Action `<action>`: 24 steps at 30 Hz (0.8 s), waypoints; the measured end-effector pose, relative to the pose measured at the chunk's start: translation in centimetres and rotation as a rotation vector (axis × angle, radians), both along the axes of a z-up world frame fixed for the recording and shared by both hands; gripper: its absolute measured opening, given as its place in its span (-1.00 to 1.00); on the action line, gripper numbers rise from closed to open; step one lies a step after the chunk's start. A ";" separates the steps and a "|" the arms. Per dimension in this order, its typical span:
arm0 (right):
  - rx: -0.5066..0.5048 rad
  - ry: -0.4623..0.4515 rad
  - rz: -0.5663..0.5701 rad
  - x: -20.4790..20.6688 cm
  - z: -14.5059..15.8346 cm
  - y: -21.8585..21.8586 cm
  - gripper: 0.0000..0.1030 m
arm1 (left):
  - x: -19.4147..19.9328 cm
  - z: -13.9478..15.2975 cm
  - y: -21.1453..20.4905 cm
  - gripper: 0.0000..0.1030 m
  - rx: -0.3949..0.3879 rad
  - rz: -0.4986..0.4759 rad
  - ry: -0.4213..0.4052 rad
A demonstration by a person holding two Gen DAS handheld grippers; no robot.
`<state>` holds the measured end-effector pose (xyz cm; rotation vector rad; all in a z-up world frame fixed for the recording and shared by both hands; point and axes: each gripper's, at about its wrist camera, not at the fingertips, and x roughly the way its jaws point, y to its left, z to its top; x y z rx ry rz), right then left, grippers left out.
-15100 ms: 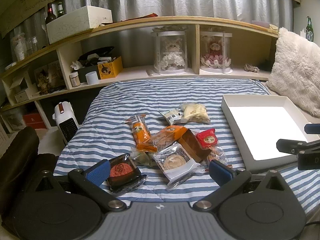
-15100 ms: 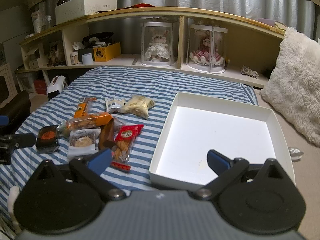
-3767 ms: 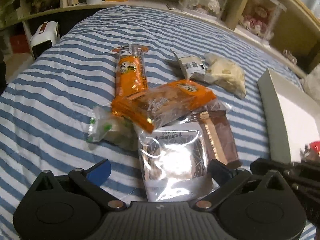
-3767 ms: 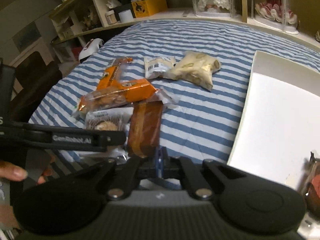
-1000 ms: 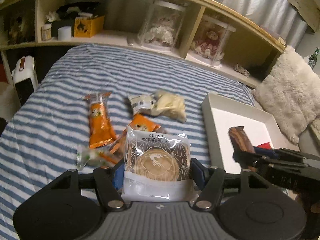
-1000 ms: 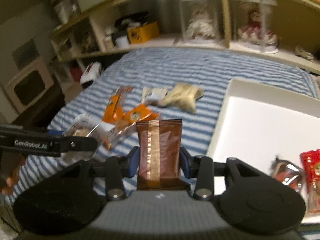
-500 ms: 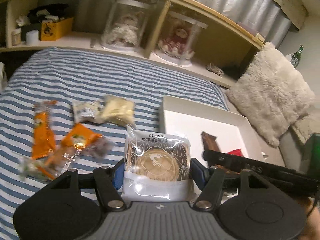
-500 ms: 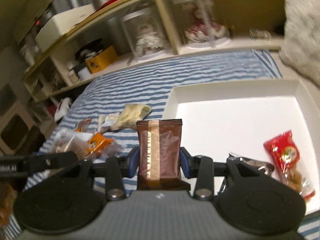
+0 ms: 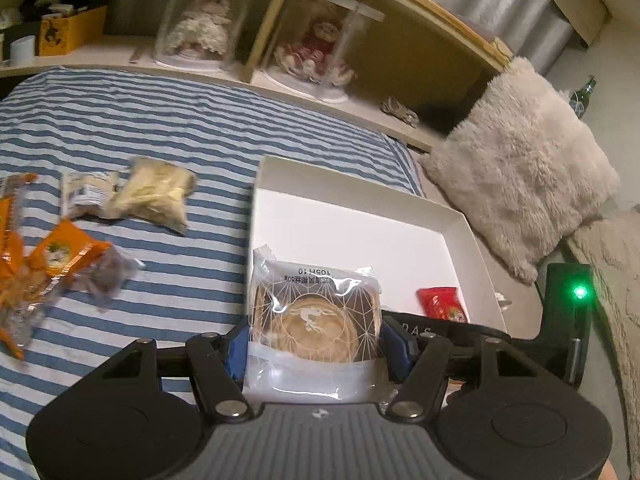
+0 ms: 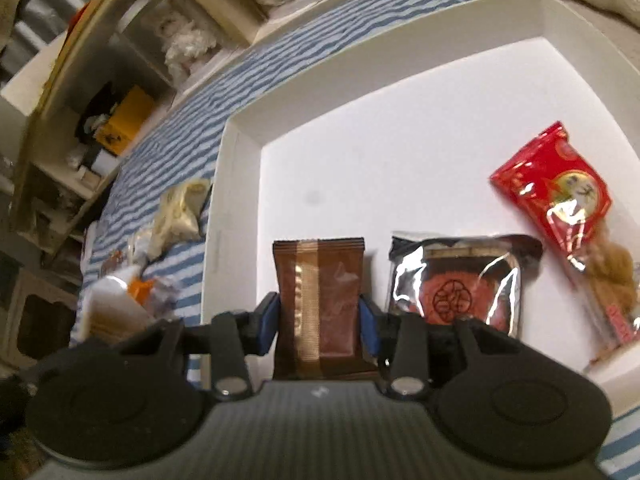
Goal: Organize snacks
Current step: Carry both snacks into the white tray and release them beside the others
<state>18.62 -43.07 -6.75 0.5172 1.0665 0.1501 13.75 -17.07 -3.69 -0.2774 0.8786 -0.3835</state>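
We take the white tray (image 10: 236,184) as our landmark. Our right gripper (image 10: 319,322) has its jaws clamped on the two long edges of a brown wrapped bar (image 10: 320,300), whose long axis runs straight out along the fingers and points into the tray; it hangs over the tray's near left corner, just beside the black-and-silver pastry pack (image 10: 460,284) that already lies on the tray floor, with the red snack bag (image 10: 556,188) further to the right of that. We judge that this hand is the nearer one to a drop, since bare tray floor lies directly beyond the bar's far end. Our left gripper (image 9: 314,346) has its jaws closed on the sides of a clear-wrapped round cake (image 9: 314,316), held upright at the tray's near left edge, seemingly not as far over it as the bar. Left of the tray, on the blue-striped bedcover (image 9: 160,120), the pale yellow snack bag (image 9: 156,196) and the orange packets (image 9: 60,252) wait, blurred. Beyond the tray's far side stands a wooden shelf (image 9: 380,12) with two dolls in clear cases, and a fluffy cream cushion (image 9: 524,160) lies off its right side.
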 end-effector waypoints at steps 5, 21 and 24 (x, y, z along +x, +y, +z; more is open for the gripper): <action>-0.134 -0.003 -0.028 -0.8 0.2 -0.9 -0.08 | 0.6 -1.0 -1.6 0.29 -0.028 -0.013 0.030; -0.065 -0.124 -0.065 -4.2 2.7 -3.8 -0.08 | 2.7 -2.1 -2.1 0.60 -0.026 -0.009 0.072; -0.081 -0.111 -0.050 -3.7 2.5 -3.4 -0.08 | 2.3 -1.3 -1.8 0.63 0.019 -0.027 0.042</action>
